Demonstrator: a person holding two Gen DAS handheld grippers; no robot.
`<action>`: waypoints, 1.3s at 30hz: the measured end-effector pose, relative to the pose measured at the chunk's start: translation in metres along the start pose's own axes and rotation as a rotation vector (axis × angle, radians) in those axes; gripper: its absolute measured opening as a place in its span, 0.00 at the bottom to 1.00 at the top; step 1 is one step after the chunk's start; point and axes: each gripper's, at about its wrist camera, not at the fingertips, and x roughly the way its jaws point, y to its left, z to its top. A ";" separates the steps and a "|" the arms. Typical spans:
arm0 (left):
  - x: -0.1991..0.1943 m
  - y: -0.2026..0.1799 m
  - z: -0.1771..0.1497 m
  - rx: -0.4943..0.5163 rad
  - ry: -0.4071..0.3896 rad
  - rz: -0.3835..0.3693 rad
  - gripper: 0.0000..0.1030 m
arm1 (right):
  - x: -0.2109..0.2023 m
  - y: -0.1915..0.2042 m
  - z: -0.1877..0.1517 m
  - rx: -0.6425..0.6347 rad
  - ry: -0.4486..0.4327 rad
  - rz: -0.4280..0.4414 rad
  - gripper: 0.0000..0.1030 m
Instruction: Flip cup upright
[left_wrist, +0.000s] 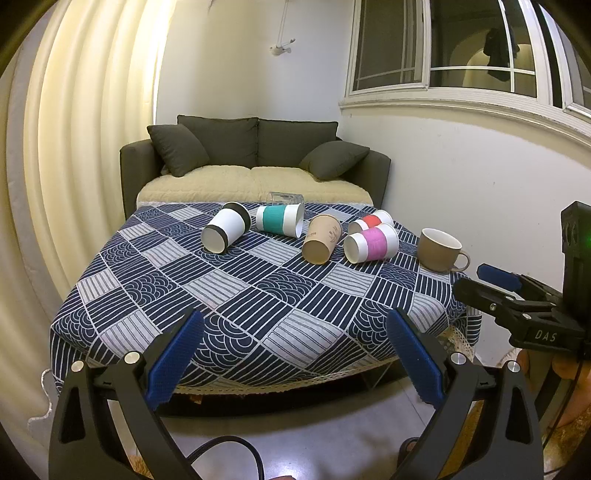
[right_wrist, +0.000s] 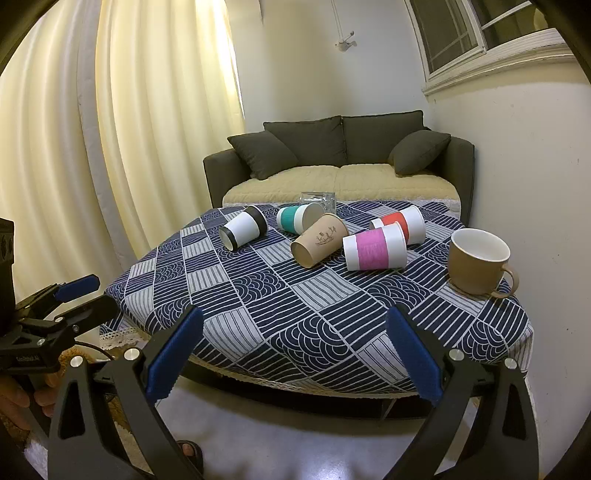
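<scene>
Several paper cups lie on their sides on the table: a black-banded white cup (left_wrist: 226, 230) (right_wrist: 243, 229), a teal cup (left_wrist: 280, 220) (right_wrist: 297, 218), a brown cup (left_wrist: 321, 238) (right_wrist: 319, 239), a pink cup (left_wrist: 371, 243) (right_wrist: 375, 252) and a red cup (left_wrist: 371, 221) (right_wrist: 400, 223). A brown mug (left_wrist: 439, 249) (right_wrist: 478, 260) stands upright at the right. A clear glass (left_wrist: 285, 197) (right_wrist: 318, 199) sits at the far edge. My left gripper (left_wrist: 295, 354) is open and empty before the near table edge. My right gripper (right_wrist: 295, 354) is open and empty too.
The table has a blue patterned cloth (left_wrist: 258, 295) (right_wrist: 314, 306). A dark sofa (left_wrist: 255, 162) (right_wrist: 340, 155) stands behind it. A curtain (left_wrist: 92, 147) hangs on the left, a wall (left_wrist: 461, 166) on the right. The right gripper shows in the left wrist view (left_wrist: 517, 295).
</scene>
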 end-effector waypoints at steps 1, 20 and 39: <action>0.001 0.000 -0.001 0.001 -0.001 -0.001 0.94 | 0.000 0.000 0.000 0.000 -0.001 0.001 0.95; 0.003 0.000 -0.003 0.001 0.006 0.000 0.94 | -0.001 0.000 0.000 0.001 -0.002 0.001 0.95; 0.003 0.002 -0.002 -0.001 0.005 0.000 0.94 | -0.002 0.000 0.002 0.000 0.003 0.003 0.95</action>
